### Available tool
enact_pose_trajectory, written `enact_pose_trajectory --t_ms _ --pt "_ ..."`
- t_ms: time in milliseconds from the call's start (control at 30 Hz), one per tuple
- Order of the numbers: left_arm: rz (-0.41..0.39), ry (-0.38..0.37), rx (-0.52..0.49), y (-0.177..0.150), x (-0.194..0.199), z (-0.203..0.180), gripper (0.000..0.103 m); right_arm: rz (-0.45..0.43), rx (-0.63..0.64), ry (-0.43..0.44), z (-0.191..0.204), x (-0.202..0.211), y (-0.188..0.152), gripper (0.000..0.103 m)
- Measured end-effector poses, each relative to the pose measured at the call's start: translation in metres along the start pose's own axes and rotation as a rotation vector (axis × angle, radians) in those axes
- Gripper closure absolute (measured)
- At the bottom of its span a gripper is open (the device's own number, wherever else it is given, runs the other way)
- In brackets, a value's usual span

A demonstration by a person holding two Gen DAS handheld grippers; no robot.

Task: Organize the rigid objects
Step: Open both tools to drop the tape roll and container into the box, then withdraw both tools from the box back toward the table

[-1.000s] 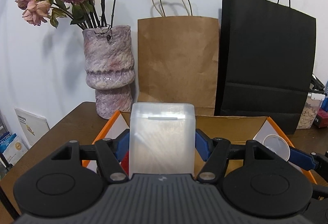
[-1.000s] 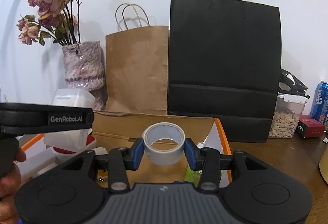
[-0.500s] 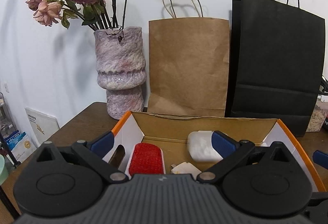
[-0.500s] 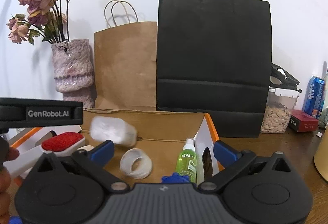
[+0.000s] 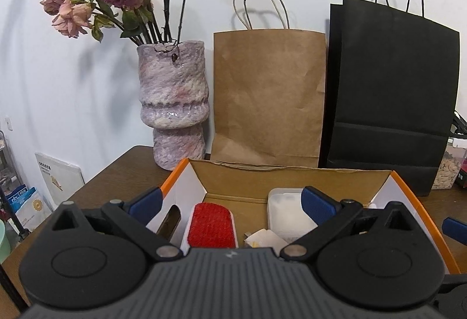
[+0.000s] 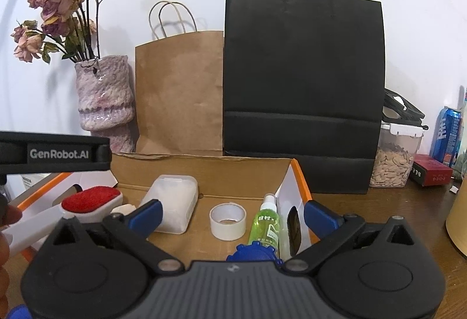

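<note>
Grippers both stood wide apart and empty: the left gripper (image 5: 230, 203) and the right gripper (image 6: 232, 212) had just been opening, nothing between the blue pads of either, both hanging over the open cardboard box with orange-edged flaps (image 6: 204, 173). On the box floor lay the frosted translucent plastic case (image 6: 172, 206) on its side, the white roll of tape (image 6: 228, 222) just right of it with its hole turned up toward the viewer, a green spray bottle (image 6: 264, 227) against the right flap, and a white brush with a red bristle pad (image 6: 90, 199) at the left. Judgement: the case looked light, stiff and smooth, likely slippery, best taken across its narrower faces; the tape roll looked light and rigid, best gripped across its outer rim. The box sat on a dark brown wooden table (image 6: 379, 211) against a white wall, with a mottled pink-purple ceramic vase of dried roses (image 5: 173, 103), a brown paper bag (image 5: 268, 94) and a black paper bag (image 6: 303, 91) behind it.
</note>
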State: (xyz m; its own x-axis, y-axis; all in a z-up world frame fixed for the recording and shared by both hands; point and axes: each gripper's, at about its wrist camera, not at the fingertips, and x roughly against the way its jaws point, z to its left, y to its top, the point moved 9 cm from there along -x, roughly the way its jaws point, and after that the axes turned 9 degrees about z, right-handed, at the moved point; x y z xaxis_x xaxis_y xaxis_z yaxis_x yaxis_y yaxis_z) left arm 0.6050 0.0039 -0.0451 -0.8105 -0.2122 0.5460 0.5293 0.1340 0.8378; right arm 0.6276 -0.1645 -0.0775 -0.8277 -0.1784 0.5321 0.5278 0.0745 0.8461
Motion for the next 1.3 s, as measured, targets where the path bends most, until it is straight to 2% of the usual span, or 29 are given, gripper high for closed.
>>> enact_pose_trajectory --t_ms 633,933,1300 --pt "-0.013 -0.01 0.025 -0.022 0.037 0.015 0.0 -0.017 0.039 0.026 -0.003 0.043 -0.027 0.0" --pt "-0.01 0.0 0.025 -0.042 0.055 0.023 0.0 -0.002 0.059 0.032 -0.003 0.067 -0.047 0.0" --pt "-0.006 0.017 0.031 -0.068 0.083 0.034 0.0 0.041 0.116 0.084 0.008 0.092 -0.078 0.0"
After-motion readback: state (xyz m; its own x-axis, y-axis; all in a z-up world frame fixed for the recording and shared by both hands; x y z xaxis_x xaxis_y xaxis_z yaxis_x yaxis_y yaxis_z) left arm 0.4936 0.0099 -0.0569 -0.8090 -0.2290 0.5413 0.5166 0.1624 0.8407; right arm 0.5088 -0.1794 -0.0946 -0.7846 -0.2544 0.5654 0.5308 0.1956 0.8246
